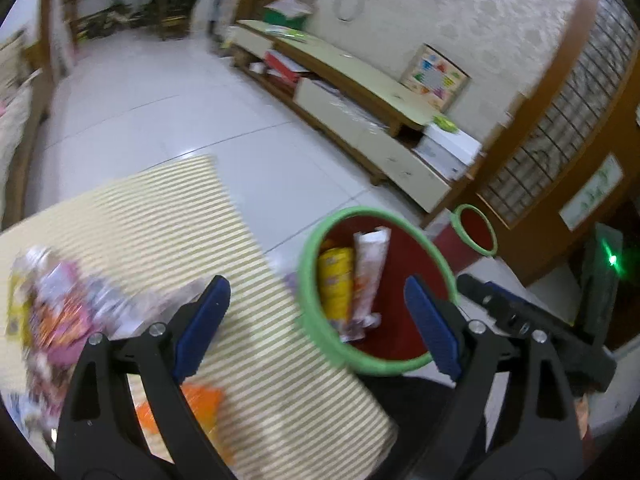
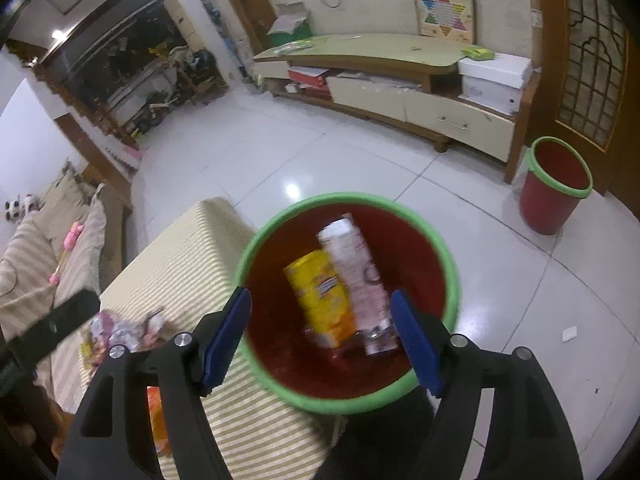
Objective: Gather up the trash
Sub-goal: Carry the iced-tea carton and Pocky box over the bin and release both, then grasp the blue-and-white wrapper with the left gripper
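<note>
A red bin with a green rim (image 1: 340, 350) (image 2: 256, 372) stands beside a striped table (image 1: 168, 216) (image 2: 184, 256). Inside lie a yellow packet (image 1: 336, 280) (image 2: 320, 296) and a white-pink packet (image 1: 370, 268) (image 2: 360, 272). Crumpled pink and silver wrappers (image 1: 60, 304) (image 2: 120, 326) and an orange wrapper (image 1: 200, 404) (image 2: 156, 420) lie on the table. My left gripper (image 1: 316, 324) is open and empty, over the table's edge and the bin. My right gripper (image 2: 320, 340) is open and empty above the bin. The right gripper's body shows in the left wrist view (image 1: 532, 328).
A second red bin with a green rim (image 1: 476, 232) (image 2: 556, 188) stands by a wooden door. A low TV cabinet (image 1: 360, 92) (image 2: 400, 80) runs along the far wall. A sofa (image 2: 44, 240) is at the left. The floor is white tile.
</note>
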Available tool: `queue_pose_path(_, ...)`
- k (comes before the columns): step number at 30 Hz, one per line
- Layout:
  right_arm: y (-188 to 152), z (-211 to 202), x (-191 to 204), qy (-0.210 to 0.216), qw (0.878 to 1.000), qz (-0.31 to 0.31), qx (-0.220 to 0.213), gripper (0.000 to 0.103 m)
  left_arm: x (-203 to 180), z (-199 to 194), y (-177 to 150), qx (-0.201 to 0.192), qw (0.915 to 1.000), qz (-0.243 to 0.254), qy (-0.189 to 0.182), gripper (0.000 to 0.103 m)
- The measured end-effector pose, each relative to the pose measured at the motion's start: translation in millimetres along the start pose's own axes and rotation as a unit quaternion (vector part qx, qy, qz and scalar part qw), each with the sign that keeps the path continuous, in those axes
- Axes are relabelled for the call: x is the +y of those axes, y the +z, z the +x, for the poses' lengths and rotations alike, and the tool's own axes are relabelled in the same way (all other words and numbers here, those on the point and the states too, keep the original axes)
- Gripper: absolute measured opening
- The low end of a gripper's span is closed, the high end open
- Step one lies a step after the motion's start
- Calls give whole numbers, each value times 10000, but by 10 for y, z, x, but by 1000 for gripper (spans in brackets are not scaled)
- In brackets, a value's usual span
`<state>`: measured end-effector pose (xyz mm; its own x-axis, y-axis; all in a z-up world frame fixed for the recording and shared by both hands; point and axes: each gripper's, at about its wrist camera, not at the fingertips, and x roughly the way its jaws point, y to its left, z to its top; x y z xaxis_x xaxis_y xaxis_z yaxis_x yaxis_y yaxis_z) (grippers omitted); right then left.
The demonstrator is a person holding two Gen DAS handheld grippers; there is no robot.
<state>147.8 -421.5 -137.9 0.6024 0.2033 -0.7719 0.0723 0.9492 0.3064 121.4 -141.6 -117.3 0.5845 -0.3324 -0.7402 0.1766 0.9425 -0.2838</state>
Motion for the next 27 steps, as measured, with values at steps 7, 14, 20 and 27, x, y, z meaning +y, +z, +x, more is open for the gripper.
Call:
queue_pose_path(7,-295,56,739,261,9967,-695,323,77,842,-527,-505,29,9950,-643,766,86)
queue_pose_path(14,-652,140,1395,589,9868,-1321,726,78,1859,-1093,-897,-31,9771,-1363,1634,86)
queue_pose_path(20,-932,248,1779,776,9772,-1647,1096,79,2600,-1294,-1292,246,9593,-2030,1947,86)
queue_pose_path(27,-1212,250,2127,888,9661,-2029,1329,79,3172,-1070,-1455,554,9456,-2791,1574,75)
